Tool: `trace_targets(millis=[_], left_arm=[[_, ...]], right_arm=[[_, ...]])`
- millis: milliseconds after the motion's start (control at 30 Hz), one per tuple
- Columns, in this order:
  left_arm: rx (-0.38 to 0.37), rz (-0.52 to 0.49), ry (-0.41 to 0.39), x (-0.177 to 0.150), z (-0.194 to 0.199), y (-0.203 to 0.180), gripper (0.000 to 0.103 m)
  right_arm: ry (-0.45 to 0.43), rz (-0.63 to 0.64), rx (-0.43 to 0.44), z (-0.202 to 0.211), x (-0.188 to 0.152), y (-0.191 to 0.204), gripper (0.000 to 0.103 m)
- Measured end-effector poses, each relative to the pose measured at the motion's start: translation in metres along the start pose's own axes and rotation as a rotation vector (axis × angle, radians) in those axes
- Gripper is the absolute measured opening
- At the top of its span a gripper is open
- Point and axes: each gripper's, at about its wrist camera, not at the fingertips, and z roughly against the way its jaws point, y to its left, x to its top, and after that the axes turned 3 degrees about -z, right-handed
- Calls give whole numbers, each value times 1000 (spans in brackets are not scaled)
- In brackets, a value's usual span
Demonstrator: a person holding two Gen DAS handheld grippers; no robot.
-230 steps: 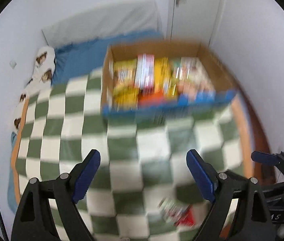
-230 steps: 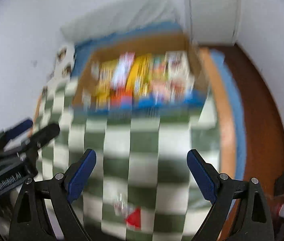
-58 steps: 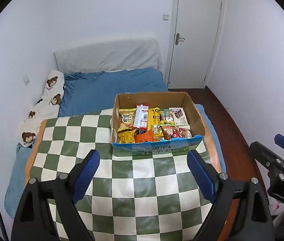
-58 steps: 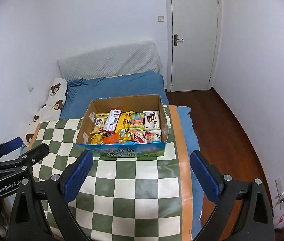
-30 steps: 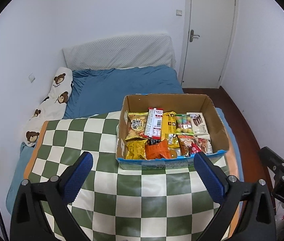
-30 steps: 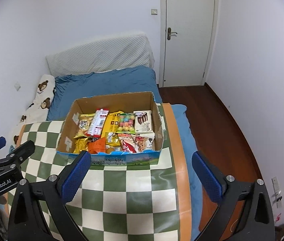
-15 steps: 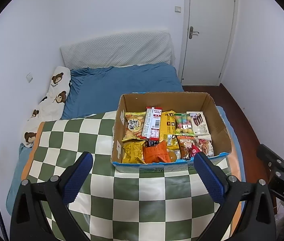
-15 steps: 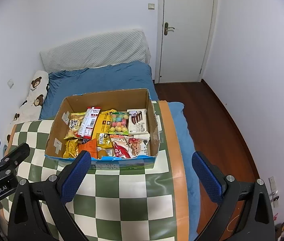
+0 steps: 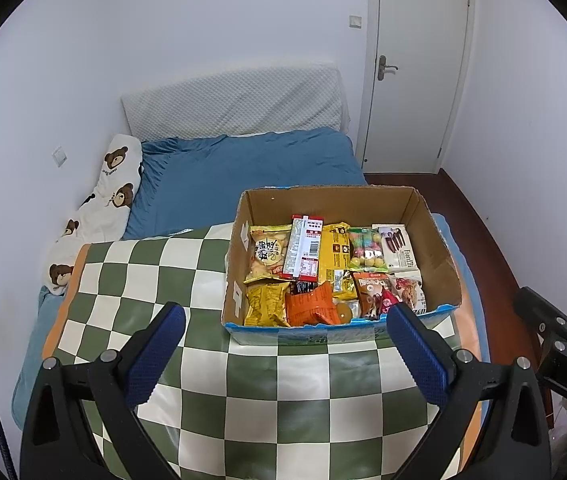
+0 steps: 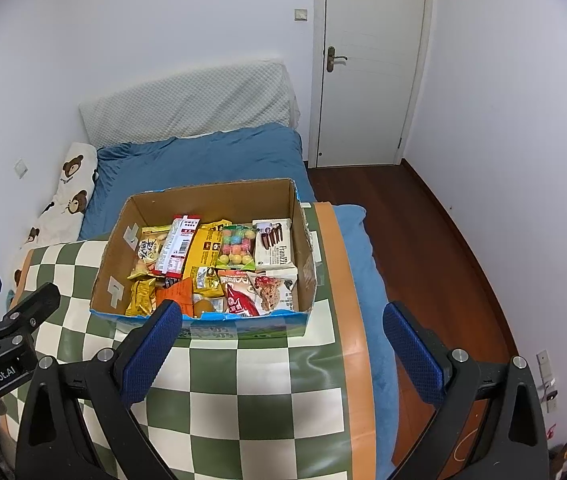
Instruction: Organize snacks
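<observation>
A cardboard box (image 9: pixel 435 232) with a blue front sits on the green-and-white checked cloth (image 9: pixel 283 396); it also shows in the right wrist view (image 10: pixel 203 200). It holds several snack packs, among them a yellow bag (image 9: pixel 266 305), an orange pack (image 9: pixel 308 307), a red-and-white bar (image 9: pixel 303 251), a candy bag (image 9: pixel 365 249) and a white biscuit pack (image 10: pixel 273 249). My left gripper (image 9: pixel 281 354) is open and empty, held above the cloth in front of the box. My right gripper (image 10: pixel 281 350) is open and empty, also in front of the box.
The cloth lies over a bed with a blue sheet (image 9: pixel 243 172), a white quilted headboard (image 9: pixel 235 100) and a bear-print pillow (image 9: pixel 99 208). A white door (image 10: pixel 371 60) and wooden floor (image 10: pixel 435 240) are at the right.
Both grippers have risen and pulled back from the bed, then drifted in toward the box. The loose red snack seen on the cloth earlier is out of view. Both stay open.
</observation>
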Motion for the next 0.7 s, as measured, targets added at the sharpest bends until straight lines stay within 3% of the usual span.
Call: trace_targets(millis=[700], left_arm=[[0, 10, 1, -5, 5, 4, 103]], right_arm=[[0, 4, 6, 4, 0, 2, 102]])
